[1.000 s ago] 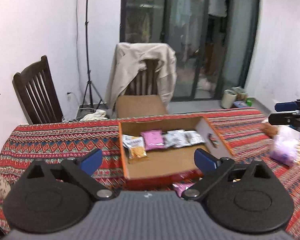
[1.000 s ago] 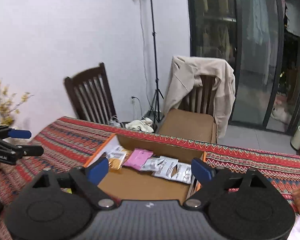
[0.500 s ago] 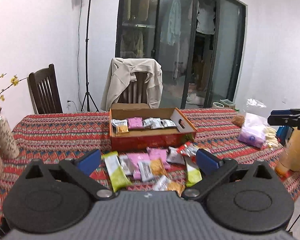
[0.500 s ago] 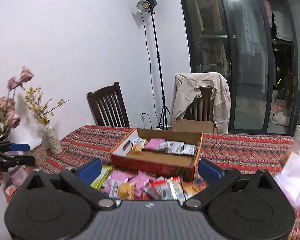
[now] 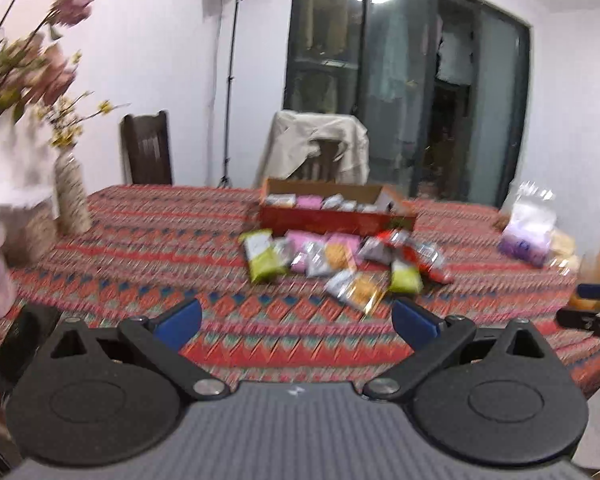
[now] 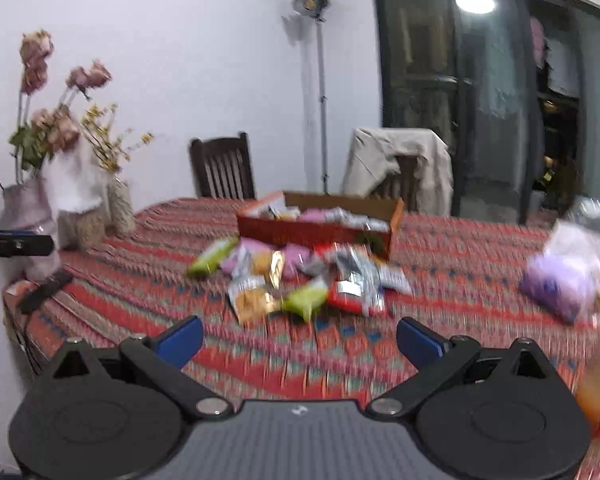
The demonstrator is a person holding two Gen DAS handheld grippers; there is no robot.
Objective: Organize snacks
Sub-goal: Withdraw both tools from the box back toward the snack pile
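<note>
it was a home dining room: wooden chairs (image 6: pixel 223 168) stood behind a cloth-covered table (image 6: pixel 440 280), flower vases (image 6: pixel 120 204) on it

Walls: white and plain, far ahead of the tongs.
Light on a pole (image 6: pixel 311 2): tall and thin, ahead by the wall, its lamp at the top.
Ceiling light: a bright round glow shows in the glass, high up and ahead to the right.
Glass doors (image 5: pixel 408 92): big, with dark frames, ahead to the right; clothes hang behind them.
Dark wooden chair (image 6: pixel 223 168): at the far side of the table, ahead to the left.
Chair with a beige jacket (image 6: pixel 400 168): ahead, next to the doors.
Table with red patterned cloth (image 5: pixel 160 248): wide, right under and ahead of the tongs.
Vases with flowers (image 6: pixel 48 136): far left on the table; pink and yellow blooms.
</note>
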